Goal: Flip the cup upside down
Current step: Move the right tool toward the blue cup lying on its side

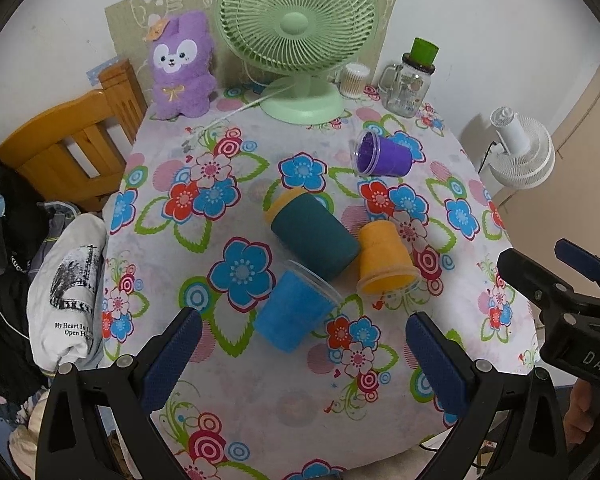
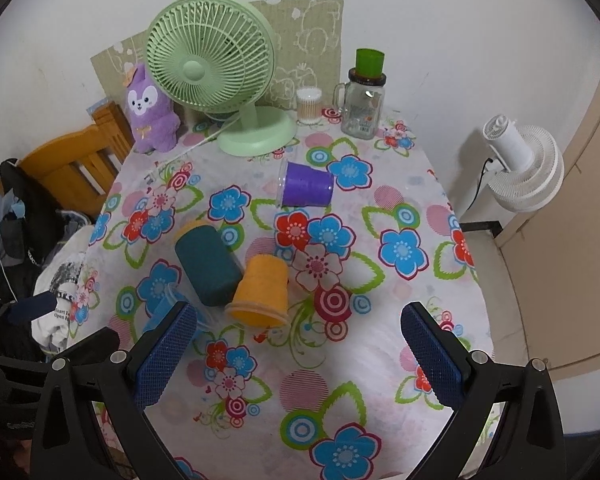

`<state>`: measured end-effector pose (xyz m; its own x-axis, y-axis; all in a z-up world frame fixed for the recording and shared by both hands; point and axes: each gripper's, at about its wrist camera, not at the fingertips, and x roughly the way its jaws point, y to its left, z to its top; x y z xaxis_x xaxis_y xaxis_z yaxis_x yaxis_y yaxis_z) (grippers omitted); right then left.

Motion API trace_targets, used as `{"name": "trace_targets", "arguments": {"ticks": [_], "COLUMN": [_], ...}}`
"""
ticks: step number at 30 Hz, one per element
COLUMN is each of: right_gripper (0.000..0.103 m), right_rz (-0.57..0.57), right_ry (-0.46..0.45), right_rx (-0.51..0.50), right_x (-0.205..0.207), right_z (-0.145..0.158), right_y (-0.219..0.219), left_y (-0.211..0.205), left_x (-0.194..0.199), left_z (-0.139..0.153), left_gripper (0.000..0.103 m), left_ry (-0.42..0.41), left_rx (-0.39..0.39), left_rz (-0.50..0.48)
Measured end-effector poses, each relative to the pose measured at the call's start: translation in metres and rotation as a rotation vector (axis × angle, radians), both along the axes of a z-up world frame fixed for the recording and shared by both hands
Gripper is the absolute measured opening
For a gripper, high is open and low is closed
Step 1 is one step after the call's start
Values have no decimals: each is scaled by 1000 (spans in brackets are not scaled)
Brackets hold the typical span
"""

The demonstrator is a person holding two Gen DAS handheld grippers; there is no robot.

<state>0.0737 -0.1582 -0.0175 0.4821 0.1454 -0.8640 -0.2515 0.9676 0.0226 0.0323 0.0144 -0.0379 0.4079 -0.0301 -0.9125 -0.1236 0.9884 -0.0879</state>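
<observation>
Several cups lie on the flowered tablecloth (image 1: 228,400). A blue cup (image 1: 294,314) lies on its side just beyond my open left gripper (image 1: 300,344). A dark teal cup (image 1: 314,236) lies on its side in the middle. An orange cup (image 1: 384,260) stands mouth down, tilted. A purple cup (image 1: 382,156) lies on its side further back. In the right wrist view my open right gripper (image 2: 298,338) hovers near the orange cup (image 2: 262,290), with the teal cup (image 2: 208,266) to its left, the purple cup (image 2: 306,190) behind, and the blue cup (image 2: 162,314) partly hidden by a finger.
A green fan (image 1: 296,36), a purple plush toy (image 1: 182,68), a cotton-swab jar (image 1: 354,80) and a glass mug jar (image 1: 408,88) stand at the back. A wooden chair (image 1: 72,148) and clothes (image 1: 66,292) are left; a white fan (image 1: 520,152) is right.
</observation>
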Motion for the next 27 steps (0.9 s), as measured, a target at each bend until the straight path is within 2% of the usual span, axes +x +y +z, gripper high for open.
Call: {"name": "trace_targets", "arguments": {"ticks": [13,18,27], "right_gripper": [103,103,103], "right_rz": [-47,-70,-94], "right_ry": [70,106,156], "right_rx": [-3,6,4], "right_x": [15,19,19], "right_z": [-47,-71,-101], "right_y": [12,15,21], "left_y": [7,10,4], "left_x": [24,30,40], "left_z": [-56,-77,-115], "left_gripper": [103,103,103], "left_ry": [55,60,91], "left_rx": [27,-23,-7], "left_rz": [-125,-175,-244]}}
